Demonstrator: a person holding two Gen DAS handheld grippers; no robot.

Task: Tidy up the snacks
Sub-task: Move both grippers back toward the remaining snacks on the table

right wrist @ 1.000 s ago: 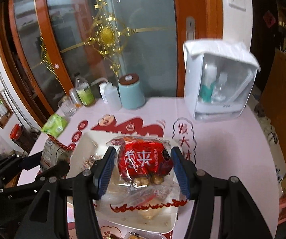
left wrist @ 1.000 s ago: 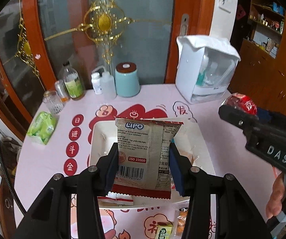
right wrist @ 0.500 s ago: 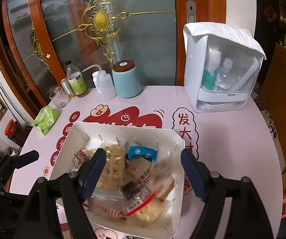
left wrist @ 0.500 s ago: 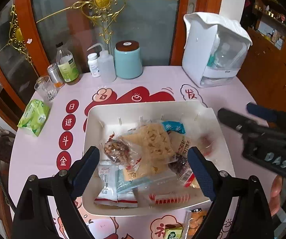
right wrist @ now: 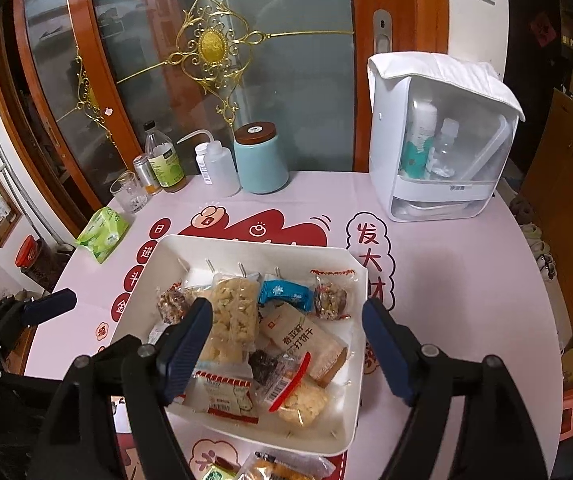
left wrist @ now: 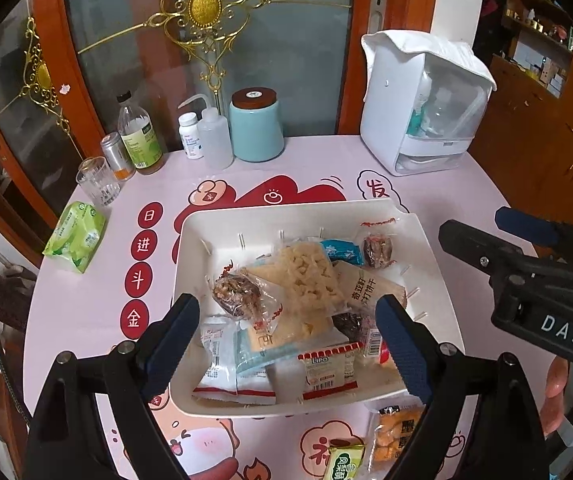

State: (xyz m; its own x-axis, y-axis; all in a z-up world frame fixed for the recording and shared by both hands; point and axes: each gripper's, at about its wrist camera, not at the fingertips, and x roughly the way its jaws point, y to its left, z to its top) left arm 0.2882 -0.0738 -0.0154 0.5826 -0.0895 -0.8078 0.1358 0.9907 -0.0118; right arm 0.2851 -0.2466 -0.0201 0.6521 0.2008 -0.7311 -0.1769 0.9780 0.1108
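Left wrist view: your left gripper (left wrist: 286,344) hangs wide and empty above the tray (left wrist: 262,216) holding the snacks (left wrist: 310,280); your right gripper (right wrist: 286,348) does too.

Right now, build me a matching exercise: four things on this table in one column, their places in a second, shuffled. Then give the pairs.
Things
1. blue wrapped candy
2. green tissue pack
3. teal canister
4. orange snack packet

Places
A. on the tablecloth, outside the tray's near rim
B. inside the white tray
C. at the table's left edge, beside the drinking glass
D. at the back, next to the squeeze bottle

Pairs: 1-B, 2-C, 3-D, 4-A
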